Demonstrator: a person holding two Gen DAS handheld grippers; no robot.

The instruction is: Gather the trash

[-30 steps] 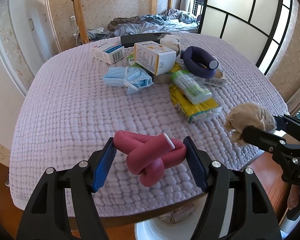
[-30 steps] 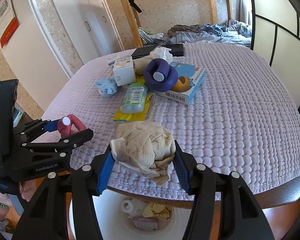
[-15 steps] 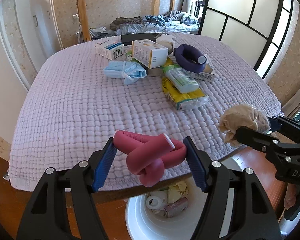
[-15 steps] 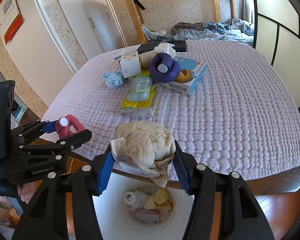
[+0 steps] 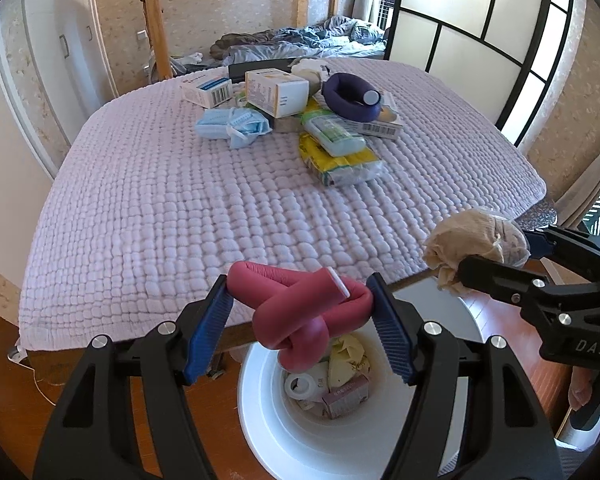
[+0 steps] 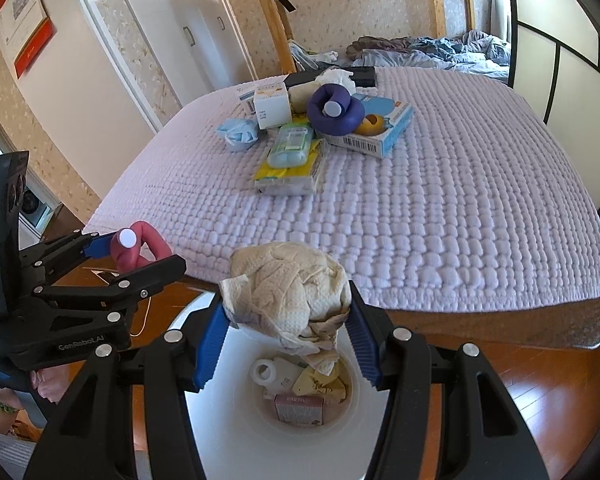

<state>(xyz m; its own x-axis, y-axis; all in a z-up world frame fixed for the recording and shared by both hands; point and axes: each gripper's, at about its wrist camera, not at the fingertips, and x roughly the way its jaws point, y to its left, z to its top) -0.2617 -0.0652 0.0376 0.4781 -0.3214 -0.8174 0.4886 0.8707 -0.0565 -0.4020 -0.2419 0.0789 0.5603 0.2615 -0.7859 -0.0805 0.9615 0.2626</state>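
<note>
— Two grippers, both clamped?
— Yes. The left gripper (image 5: pixel 300 312) pinches a knotted pink tube (image 5: pixel 296 316), long axis crosswise between the pads, above the bin (image 5: pixel 260 412).
— The right?
— The right gripper (image 6: pixel 286 320) squeezes a paper wad (image 6: pixel 288 292) (crumpled, beige) over the bin too, just off the bed (image 6: pixel 420 220).

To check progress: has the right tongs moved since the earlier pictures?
Yes. The right tongs with the crumpled paper drew back off the table, now over the white bin.
</note>
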